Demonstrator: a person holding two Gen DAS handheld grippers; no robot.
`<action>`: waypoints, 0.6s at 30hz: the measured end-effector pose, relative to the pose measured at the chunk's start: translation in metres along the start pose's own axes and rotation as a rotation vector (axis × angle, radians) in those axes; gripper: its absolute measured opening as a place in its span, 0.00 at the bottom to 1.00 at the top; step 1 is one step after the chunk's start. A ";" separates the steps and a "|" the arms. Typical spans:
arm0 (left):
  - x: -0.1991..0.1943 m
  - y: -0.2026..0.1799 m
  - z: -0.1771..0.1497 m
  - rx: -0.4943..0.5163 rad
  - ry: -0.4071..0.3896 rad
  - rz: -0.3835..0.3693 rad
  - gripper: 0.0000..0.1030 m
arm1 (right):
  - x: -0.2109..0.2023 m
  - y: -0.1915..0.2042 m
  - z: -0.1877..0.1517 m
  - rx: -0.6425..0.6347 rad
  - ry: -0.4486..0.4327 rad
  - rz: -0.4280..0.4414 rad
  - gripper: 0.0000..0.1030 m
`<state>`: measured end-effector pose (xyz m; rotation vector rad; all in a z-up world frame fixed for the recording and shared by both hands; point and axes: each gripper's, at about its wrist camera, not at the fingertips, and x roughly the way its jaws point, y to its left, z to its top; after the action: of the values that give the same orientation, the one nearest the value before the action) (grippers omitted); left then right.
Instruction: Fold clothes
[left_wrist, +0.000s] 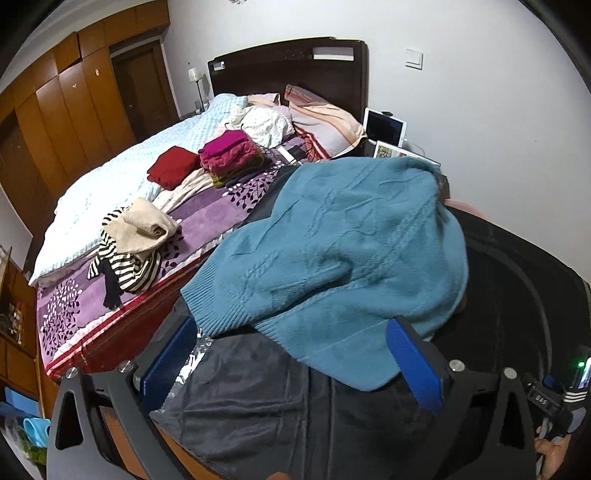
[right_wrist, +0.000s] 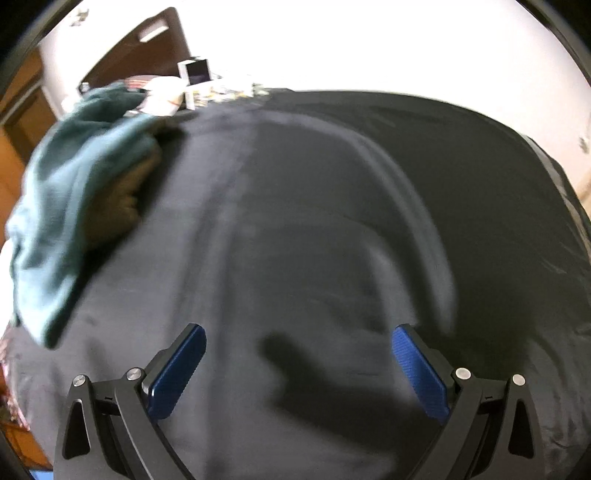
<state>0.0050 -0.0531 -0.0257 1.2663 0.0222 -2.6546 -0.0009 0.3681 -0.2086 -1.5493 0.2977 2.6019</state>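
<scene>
Between the blue pads of the left gripper (left_wrist: 295, 363), which are spread wide and grasp nothing, lies a dark grey garment (left_wrist: 258, 413) with the ribbed hem of a teal sweater (left_wrist: 332, 251) draped over it. The sweater's lower edge reaches the right pad, but whether it touches is unclear. The sweater sits in a rumpled heap on top of the dark garment, at the near side of the bed (left_wrist: 207, 221).

The right gripper (right_wrist: 299, 365) is also released, its pads far apart above the same dark garment (right_wrist: 295, 221), which is spread flat and fills most of that blurred view. The teal sweater (right_wrist: 66, 192) appears at the far left there, well away from the pads.

Further out on the purple patterned bedspread lie a striped top (left_wrist: 125, 262) under a cream one (left_wrist: 144, 225), a folded red piece (left_wrist: 173, 166), and a stack topped with magenta knitwear (left_wrist: 229, 149). Pillows (left_wrist: 321, 118) rest against the dark headboard (left_wrist: 288, 70), and a wooden wardrobe (left_wrist: 66, 107) stands beyond.
</scene>
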 end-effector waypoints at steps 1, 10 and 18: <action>0.004 0.004 -0.001 -0.004 0.007 0.002 1.00 | -0.005 0.011 0.006 -0.008 -0.007 0.029 0.99; 0.037 0.041 -0.005 -0.049 0.055 -0.012 1.00 | -0.076 0.119 0.055 -0.167 -0.194 0.280 0.99; 0.056 0.080 -0.014 -0.113 0.091 -0.023 1.00 | -0.090 0.183 0.059 -0.258 -0.206 0.371 0.99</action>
<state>-0.0037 -0.1401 -0.0722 1.3558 0.1982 -2.5721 -0.0424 0.2041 -0.0812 -1.3864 0.2604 3.1710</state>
